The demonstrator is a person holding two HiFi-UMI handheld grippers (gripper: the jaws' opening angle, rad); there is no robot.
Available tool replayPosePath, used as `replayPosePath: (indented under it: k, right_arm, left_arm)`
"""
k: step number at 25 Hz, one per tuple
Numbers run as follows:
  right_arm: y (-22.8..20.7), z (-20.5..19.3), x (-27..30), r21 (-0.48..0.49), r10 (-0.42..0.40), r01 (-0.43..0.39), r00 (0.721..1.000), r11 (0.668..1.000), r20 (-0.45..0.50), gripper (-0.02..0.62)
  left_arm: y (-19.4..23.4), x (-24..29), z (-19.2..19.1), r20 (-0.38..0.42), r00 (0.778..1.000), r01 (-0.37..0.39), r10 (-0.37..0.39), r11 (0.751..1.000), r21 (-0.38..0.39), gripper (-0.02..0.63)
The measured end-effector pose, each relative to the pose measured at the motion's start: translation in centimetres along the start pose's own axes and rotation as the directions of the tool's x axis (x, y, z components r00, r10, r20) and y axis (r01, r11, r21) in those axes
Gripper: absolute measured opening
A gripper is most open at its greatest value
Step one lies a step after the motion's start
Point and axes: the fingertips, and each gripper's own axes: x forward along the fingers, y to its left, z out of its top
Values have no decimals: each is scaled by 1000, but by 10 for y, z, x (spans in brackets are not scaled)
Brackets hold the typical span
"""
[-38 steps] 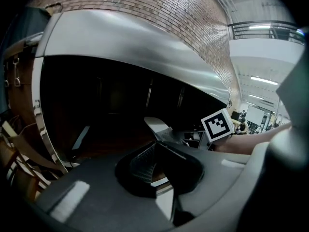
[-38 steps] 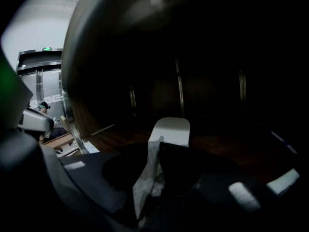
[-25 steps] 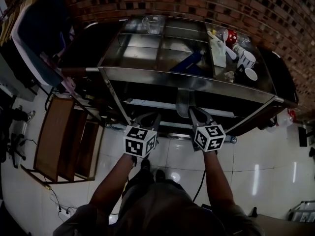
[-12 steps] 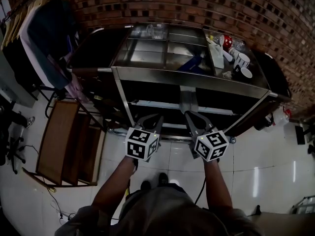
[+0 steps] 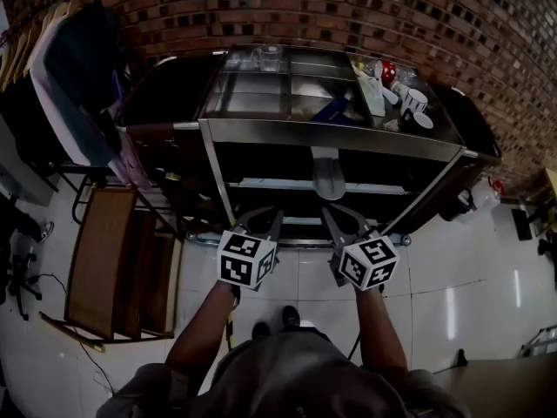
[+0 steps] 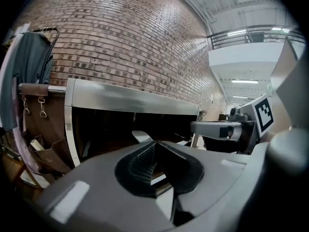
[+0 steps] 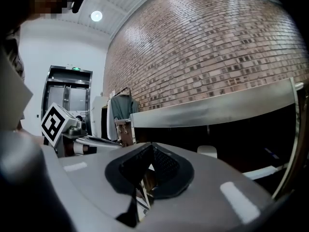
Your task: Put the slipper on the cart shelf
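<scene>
A pale grey slipper (image 5: pixel 328 174) lies on the steel cart's (image 5: pixel 331 136) middle shelf, toe pointing out towards me. It shows as a light shape in the left gripper view (image 6: pixel 141 136) and in the right gripper view (image 7: pixel 206 152). My left gripper (image 5: pixel 265 219) and right gripper (image 5: pixel 334 215) hang side by side over the floor, just in front of the cart. Both are shut with nothing between their jaws. The right gripper's tips stand a short way below the slipper, apart from it.
Mugs and cups (image 5: pixel 411 104) and a blue object (image 5: pixel 333 110) sit on the cart's top tray. A clothes rack (image 5: pixel 74 85) with hanging garments stands at the left, with a wooden frame (image 5: pixel 113 264) on the tiled floor below it. A brick wall (image 5: pixel 348 7) runs behind the cart.
Both grippers have drawn back a little from the cart, and the right one now stands clear of the slipper. The slipper stays on the shelf.
</scene>
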Motion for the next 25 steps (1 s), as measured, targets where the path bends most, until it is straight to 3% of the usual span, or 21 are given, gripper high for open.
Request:
replayPosePath:
  k: [25]
  right_arm:
    - [5, 5, 1, -1, 4, -4, 1000, 1000, 3, 0]
  left_arm:
    - [-5, 2, -1, -17, 999, 34, -34, 999, 24, 8]
